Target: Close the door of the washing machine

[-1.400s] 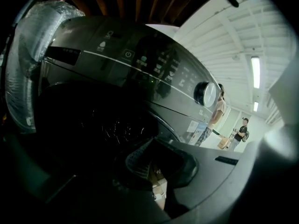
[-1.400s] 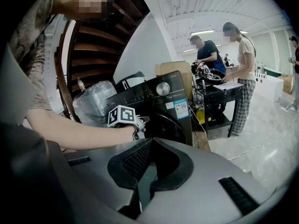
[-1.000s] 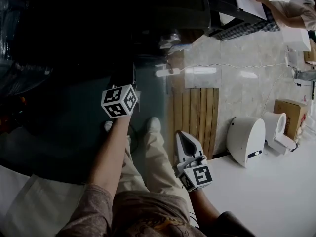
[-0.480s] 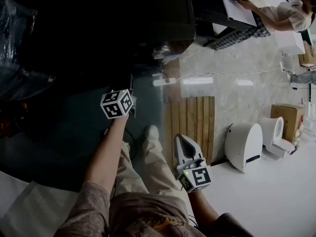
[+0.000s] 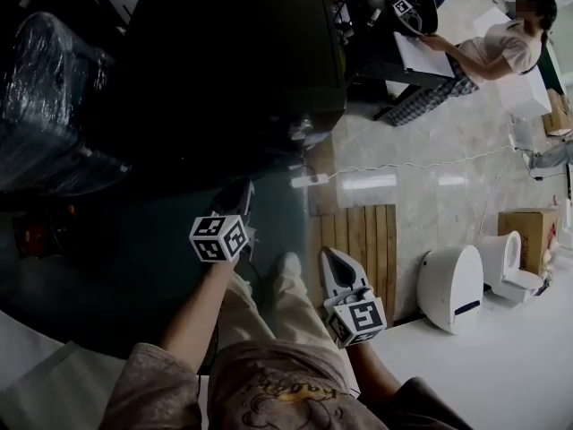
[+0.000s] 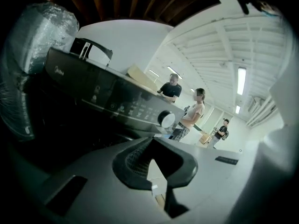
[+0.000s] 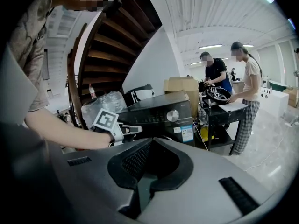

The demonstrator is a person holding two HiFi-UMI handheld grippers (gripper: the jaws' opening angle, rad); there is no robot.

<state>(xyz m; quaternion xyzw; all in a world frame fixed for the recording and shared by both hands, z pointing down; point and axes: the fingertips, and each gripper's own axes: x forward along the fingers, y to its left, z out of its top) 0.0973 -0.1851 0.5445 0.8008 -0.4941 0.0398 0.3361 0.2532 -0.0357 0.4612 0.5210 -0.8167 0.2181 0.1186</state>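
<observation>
The dark washing machine [image 5: 235, 72] stands ahead of me; its control panel and silver knob [image 6: 166, 119] fill the left gripper view. The machine [image 7: 156, 111] also shows in the right gripper view, with its door hidden behind the gripper body. My left gripper [image 5: 240, 197] is shut and empty, pointing at the machine's front and just short of it; it appears again as the left gripper [image 7: 137, 129] in the right gripper view. My right gripper [image 5: 329, 254] is shut and empty, held back beside my right leg, apart from the machine.
A wooden pallet [image 5: 363, 238] lies on the floor to the right, with a power strip [image 5: 309, 180] and cable behind it. White toilets [image 5: 452, 285] and a cardboard box [image 5: 524, 215] stand farther right. A person [image 5: 488, 47] works at a desk [image 5: 394, 43]. A plastic-wrapped bundle [image 5: 54, 70] sits left of the machine.
Both grippers have risen, still shut. The head view has tipped up, so more of the machine's top and the person at the desk show.
</observation>
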